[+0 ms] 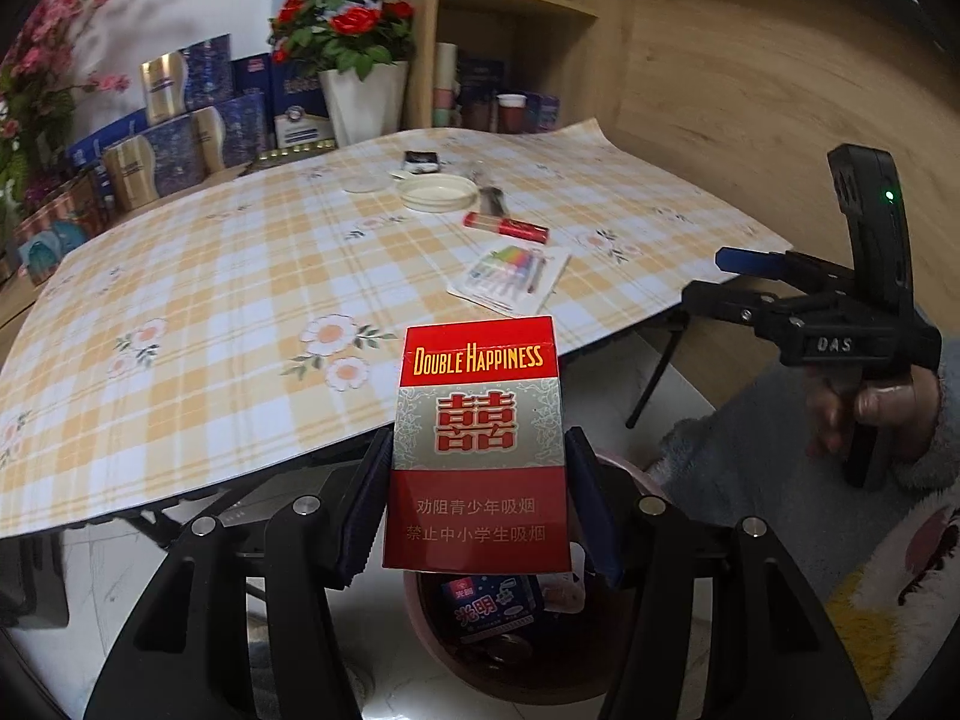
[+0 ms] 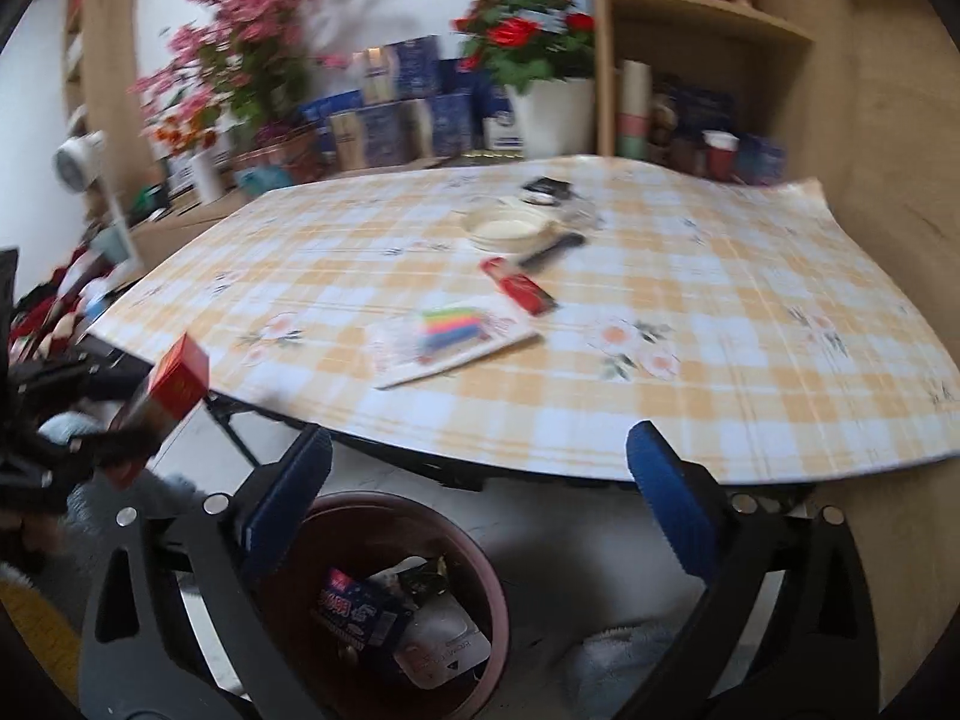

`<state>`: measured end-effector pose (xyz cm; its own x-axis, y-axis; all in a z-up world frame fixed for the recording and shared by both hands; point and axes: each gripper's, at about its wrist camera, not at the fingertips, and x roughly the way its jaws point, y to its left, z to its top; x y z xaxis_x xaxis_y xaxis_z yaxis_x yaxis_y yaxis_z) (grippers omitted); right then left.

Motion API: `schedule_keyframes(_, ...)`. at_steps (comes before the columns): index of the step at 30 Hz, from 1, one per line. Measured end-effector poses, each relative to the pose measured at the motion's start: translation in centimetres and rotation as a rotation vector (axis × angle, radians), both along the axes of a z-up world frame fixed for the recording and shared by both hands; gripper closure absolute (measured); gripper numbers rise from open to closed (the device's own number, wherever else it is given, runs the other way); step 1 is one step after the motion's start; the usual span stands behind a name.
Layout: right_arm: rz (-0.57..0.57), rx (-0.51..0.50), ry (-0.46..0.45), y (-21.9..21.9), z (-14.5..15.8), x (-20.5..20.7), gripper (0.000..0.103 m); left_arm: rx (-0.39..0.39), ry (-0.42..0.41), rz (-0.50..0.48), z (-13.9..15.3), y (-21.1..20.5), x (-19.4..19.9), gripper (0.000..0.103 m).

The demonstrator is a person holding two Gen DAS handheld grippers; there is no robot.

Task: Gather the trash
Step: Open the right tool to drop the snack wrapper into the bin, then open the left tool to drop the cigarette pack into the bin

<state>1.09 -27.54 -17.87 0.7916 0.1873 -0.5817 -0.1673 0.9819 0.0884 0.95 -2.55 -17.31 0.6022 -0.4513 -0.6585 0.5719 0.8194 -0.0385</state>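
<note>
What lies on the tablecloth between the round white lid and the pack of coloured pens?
A red lighter lies between the white lid and the pen pack, apart from both. The left wrist view shows it sharply.

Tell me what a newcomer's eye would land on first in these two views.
First, the red cigarette pack, upright between the left gripper pads, held over the bin on the floor. Next, the right gripper, open and empty, above the same bin, where a blue packet already lies. Behind them, the checked tablecloth with a red lighter and a card of coloured pens near its middle.
</note>
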Motion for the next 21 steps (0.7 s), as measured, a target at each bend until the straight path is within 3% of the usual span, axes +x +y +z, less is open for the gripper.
schedule_keyframes(5, -0.095, 0.011, 0.062, -1.3, -1.1, 1.2, 0.006, 0.008, 0.035, -0.043, -1.9, -1.3, 0.7, 0.048)
schedule_keyframes(12, -0.105, -0.010, 0.065, -0.9, -1.7, 1.1, 0.006, 0.067, 0.090, -0.058, -3.9, -2.3, 1.2, 0.048)
schedule_keyframes(21, -0.080, -0.011, 0.067, -0.6, -1.8, 1.1, 0.006, 0.055, 0.137, -0.036, -4.5, -2.0, 1.8, 0.048)
